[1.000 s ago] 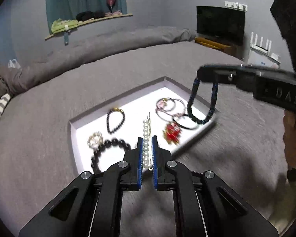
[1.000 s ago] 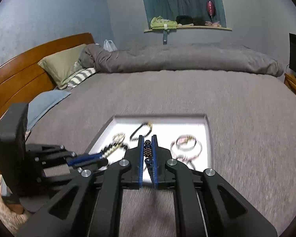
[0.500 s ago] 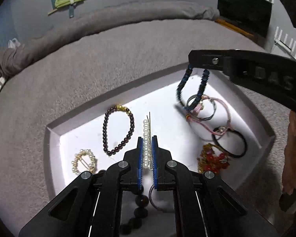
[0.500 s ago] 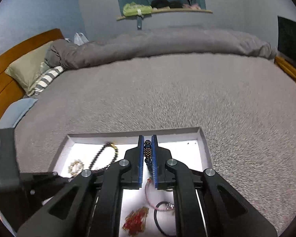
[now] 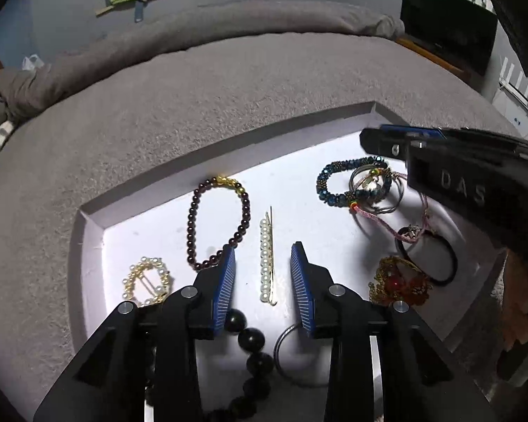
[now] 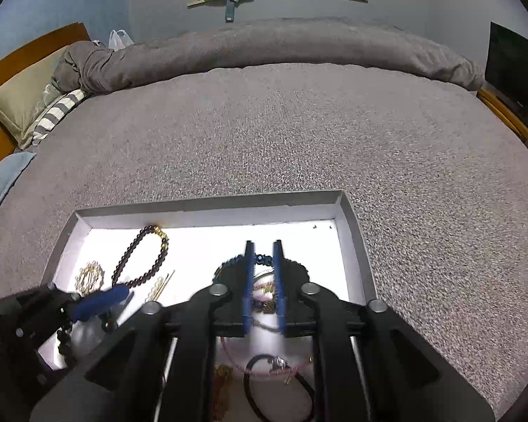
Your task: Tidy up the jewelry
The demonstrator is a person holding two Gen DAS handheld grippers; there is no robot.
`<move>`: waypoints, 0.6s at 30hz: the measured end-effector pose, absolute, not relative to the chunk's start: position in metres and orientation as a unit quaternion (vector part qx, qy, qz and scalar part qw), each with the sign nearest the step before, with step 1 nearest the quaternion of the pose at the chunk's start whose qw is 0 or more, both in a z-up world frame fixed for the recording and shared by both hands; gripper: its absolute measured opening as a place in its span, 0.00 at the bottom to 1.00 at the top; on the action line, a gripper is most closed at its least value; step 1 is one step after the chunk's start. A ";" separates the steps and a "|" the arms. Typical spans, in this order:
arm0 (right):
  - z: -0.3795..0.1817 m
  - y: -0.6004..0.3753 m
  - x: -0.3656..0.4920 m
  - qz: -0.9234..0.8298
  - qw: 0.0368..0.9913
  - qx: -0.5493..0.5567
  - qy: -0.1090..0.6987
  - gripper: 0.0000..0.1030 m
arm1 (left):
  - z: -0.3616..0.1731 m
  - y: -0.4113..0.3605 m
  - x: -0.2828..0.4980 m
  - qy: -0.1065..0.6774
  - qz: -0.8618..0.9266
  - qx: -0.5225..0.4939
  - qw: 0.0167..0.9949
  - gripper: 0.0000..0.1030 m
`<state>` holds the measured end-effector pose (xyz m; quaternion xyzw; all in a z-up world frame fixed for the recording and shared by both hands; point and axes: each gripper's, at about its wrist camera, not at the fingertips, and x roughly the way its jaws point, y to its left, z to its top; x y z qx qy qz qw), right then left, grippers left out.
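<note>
A white tray [image 5: 88, 246] lies on the grey bed. My left gripper [image 5: 263, 248] hovers low over it with its jaws opening. The pearl hair pin [image 5: 263, 232] lies flat on the tray floor between the fingers, and neither pad touches it. My right gripper [image 6: 263, 245] is also opening over the tray's [image 6: 355, 246] right part. The blue bead bracelet [image 6: 228, 264] rests below its fingers, free of the pads. In the left wrist view that bracelet [image 5: 334, 176] lies on the metal rings, under the right gripper [image 5: 373, 139].
The tray also holds a dark red bead bracelet [image 5: 193, 218], a pearl brooch [image 5: 146, 277], big black beads [image 5: 253, 337], a black hair tie [image 5: 436, 260] and a red-gold ornament [image 5: 397, 285]. A rolled duvet [image 6: 299, 45] and pillows [image 6: 21, 98] lie beyond.
Both grippers came down onto the tray and then opened. The left let go of the pearl pin. The right let go of the blue bracelet, which now lies on the rings.
</note>
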<state>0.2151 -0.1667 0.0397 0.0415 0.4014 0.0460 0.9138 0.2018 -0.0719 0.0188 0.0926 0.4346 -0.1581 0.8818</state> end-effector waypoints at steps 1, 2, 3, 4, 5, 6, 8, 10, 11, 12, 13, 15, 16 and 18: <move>0.042 -0.168 0.209 0.046 0.916 0.042 0.397 0.36 | 0.021 -0.072 0.200 0.433 -0.158 0.091 0.883 0.34; 0.044 -0.169 0.204 0.046 0.918 0.043 0.393 0.37 | 0.025 -0.069 0.195 0.429 -0.155 0.089 0.885 0.37; 0.048 -0.170 0.194 0.043 0.920 0.040 0.387 0.37 | 0.028 -0.067 0.191 0.424 -0.152 0.088 0.888 0.40; 0.049 -0.171 0.189 0.043 0.921 0.041 0.384 0.37 | 0.031 -0.065 0.186 0.419 -0.147 0.089 0.892 0.50; 0.053 -0.173 0.178 0.043 0.923 0.045 0.380 0.38 | 0.036 -0.061 0.178 0.410 -0.141 0.087 0.897 0.55; 0.056 -0.176 0.172 0.043 0.924 0.047 0.378 0.40 | 0.039 -0.060 0.173 0.405 -0.139 0.085 0.900 0.56; 0.060 -0.179 0.154 0.037 0.927 0.048 0.369 0.49 | 0.048 -0.054 0.156 0.391 -0.125 0.081 0.908 0.60; 0.063 -0.183 0.131 0.030 0.933 0.042 0.357 0.55 | 0.054 -0.049 0.142 0.376 -0.113 0.078 0.916 0.64; 0.064 -0.184 0.118 0.024 0.935 0.039 0.353 0.56 | 0.057 -0.045 0.132 0.367 -0.103 0.077 0.921 0.69; 0.065 -0.185 0.111 0.023 0.936 0.038 0.350 0.60 | 0.059 -0.042 0.121 0.359 -0.095 0.076 0.925 0.71; 0.065 -0.186 0.101 0.021 0.937 0.037 0.347 0.65 | 0.060 -0.040 0.113 0.354 -0.089 0.076 0.928 0.73; 0.065 -0.189 0.084 0.016 0.939 0.035 0.343 0.70 | 0.061 -0.036 0.099 0.345 -0.074 0.076 0.933 0.75; 0.065 -0.190 0.075 0.015 0.940 0.035 0.340 0.71 | 0.061 -0.033 0.091 0.342 -0.069 0.074 0.934 0.76; 0.065 -0.189 0.062 0.013 0.941 0.034 0.335 0.75 | 0.061 -0.025 0.078 0.339 -0.053 0.058 0.938 0.79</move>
